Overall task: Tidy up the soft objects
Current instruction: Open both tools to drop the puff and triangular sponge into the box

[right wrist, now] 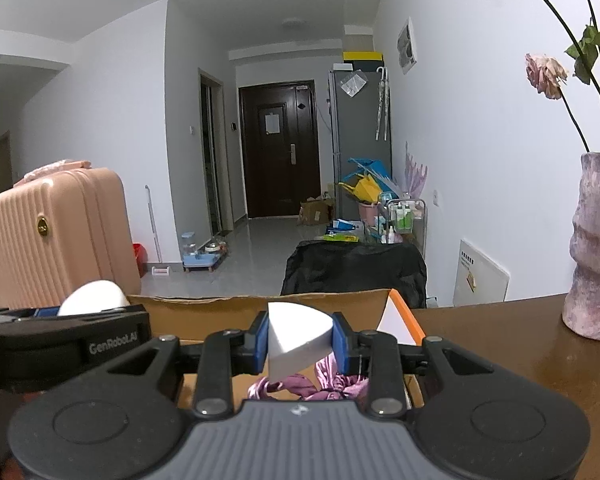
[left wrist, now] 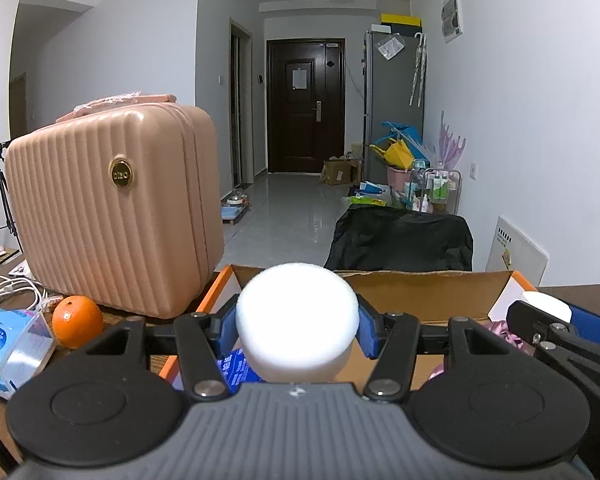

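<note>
Two white foam pieces are being carried to the open cardboard box (left wrist: pixel 420 292), so the step in hand is judged to be the delivery of soft things into it. The left gripper (left wrist: pixel 298 322) is clamped on a round foam cylinder (left wrist: pixel 296 320), which is squeezed between the blue pads (left wrist: pixel 229 328) and held above the near edge of the box, its flat round face turned toward the camera. The right gripper (right wrist: pixel 300 340) is closed tightly on a wedge-shaped foam piece (right wrist: pixel 296 340), pinched at its sides by the blue pads, and it too is held over the box. Inside the box, a crumpled purple cloth (right wrist: pixel 324 384) is seen directly below the wedge, and a blue packet (left wrist: pixel 236 368) lies below the cylinder. In the left view the right gripper is seen at the right edge, close beside the left one, so both are crowded over the same opening. On the table to the left of the box stand a pink case (left wrist: pixel 112 208) and an orange (left wrist: pixel 77 322); a vase (right wrist: pixel 596 248) with dried flowers stands well apart on the right. The next move is judged to call for both pieces to be lowered past the rim and then let go, one after the other, since the two grippers are near enough to knock together. Little force is needed, as the foam is light and is likely to spring back once released.
</note>
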Demonstrator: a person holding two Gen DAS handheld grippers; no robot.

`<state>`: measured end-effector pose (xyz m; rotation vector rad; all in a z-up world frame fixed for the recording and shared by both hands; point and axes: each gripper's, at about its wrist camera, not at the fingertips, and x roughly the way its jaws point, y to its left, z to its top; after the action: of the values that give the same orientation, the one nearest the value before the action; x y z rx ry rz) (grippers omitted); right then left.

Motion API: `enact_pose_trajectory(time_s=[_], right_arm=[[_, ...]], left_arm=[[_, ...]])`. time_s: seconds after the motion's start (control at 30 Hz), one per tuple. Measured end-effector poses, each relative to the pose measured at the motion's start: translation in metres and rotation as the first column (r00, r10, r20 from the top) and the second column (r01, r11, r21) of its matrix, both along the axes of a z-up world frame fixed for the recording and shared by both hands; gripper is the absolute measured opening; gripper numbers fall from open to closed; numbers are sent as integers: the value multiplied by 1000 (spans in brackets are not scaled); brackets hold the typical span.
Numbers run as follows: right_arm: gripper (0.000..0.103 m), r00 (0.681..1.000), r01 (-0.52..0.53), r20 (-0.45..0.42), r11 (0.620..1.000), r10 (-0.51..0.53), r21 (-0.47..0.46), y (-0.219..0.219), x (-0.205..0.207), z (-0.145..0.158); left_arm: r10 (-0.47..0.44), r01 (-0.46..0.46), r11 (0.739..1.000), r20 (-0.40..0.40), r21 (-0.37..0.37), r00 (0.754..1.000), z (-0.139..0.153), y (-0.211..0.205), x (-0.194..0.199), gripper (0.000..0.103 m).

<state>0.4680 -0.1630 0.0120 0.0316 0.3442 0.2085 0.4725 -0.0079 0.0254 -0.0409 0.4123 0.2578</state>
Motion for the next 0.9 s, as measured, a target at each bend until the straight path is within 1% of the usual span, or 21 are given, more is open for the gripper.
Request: enact_pose_trajectory(time_s=[0.07, 0.13, 0.17, 0.2, 0.23, 0.27, 0.3, 0.33, 0.37, 0.4, 0.43, 0.47, 0.5, 0.57, 0.7, 0.9], right_arm=[[33, 1000, 3, -4, 1000, -3, 0, -1, 0, -1], [37, 1000, 6, -13, 1000, -6, 3, -2, 2, -2], [37, 1000, 9, -17, 1000, -9, 5, -2, 1, -3], [37, 1000, 14, -19, 1000, -13, 8, -3, 1, -4], [39, 1000, 16, -21, 1000, -16, 8, -4, 2, -4], [45, 1000, 18, -24, 1000, -18, 11, -5, 2, -4], [50, 999, 20, -25, 1000, -20, 15, -6, 3, -3], [62, 999, 25, -24, 999, -25, 21, -7, 3, -4], [71, 999, 32, -20, 999, -32, 26, -8, 2, -3], [74, 999, 38, -17, 999, -37, 28, -9, 1, -3], [81, 999, 40, -15, 999, -40, 31, -10, 1, -3], [85, 999, 41, -16, 998, -40, 37, -10, 1, -3], [91, 999, 42, -18, 998, -41, 43, -12, 2, -4], [102, 999, 53, -17, 998, -52, 43, -12, 2, -4], [103, 998, 63, -19, 997, -63, 50, -14, 3, -5], [103, 998, 67, -24, 996, -66, 56, -16, 3, -4]], left_arm=[[-3, 3, 1000, 0, -2, 1000, -1, 0, 1, 58], [-1, 1, 1000, 2, 1, 1000, -1, 1, 0, 62], [-2, 2, 1000, 2, 2, 1000, -1, 1, 0, 69], [0, 0, 1000, 3, 2, 1000, -1, 1, 0, 73], [4, -4, 1000, 7, 7, 1000, -1, 1, 0, 74], [6, -6, 1000, 8, 11, 1000, -2, 0, 0, 77], [9, -9, 1000, 8, 12, 1000, -2, 0, -1, 85], [17, -17, 1000, 9, 9, 1000, -2, 1, -1, 87], [28, -28, 1000, 12, 12, 1000, -2, 1, -1, 88], [39, -40, 999, 13, 22, 999, -3, 1, -1, 90], [49, -50, 998, 9, 29, 999, -4, 1, 0, 93], [59, -60, 998, 4, 27, 998, -4, 2, 0, 101], [73, -73, 997, 2, 26, 997, -5, 3, 0, 103], [98, -99, 995, 4, 30, 995, -5, 4, 0, 103], [107, -107, 994, -15, -4, 994, -6, 10, 2, 103], [109, -109, 994, -17, -3, 994, -7, 11, 1, 103]])
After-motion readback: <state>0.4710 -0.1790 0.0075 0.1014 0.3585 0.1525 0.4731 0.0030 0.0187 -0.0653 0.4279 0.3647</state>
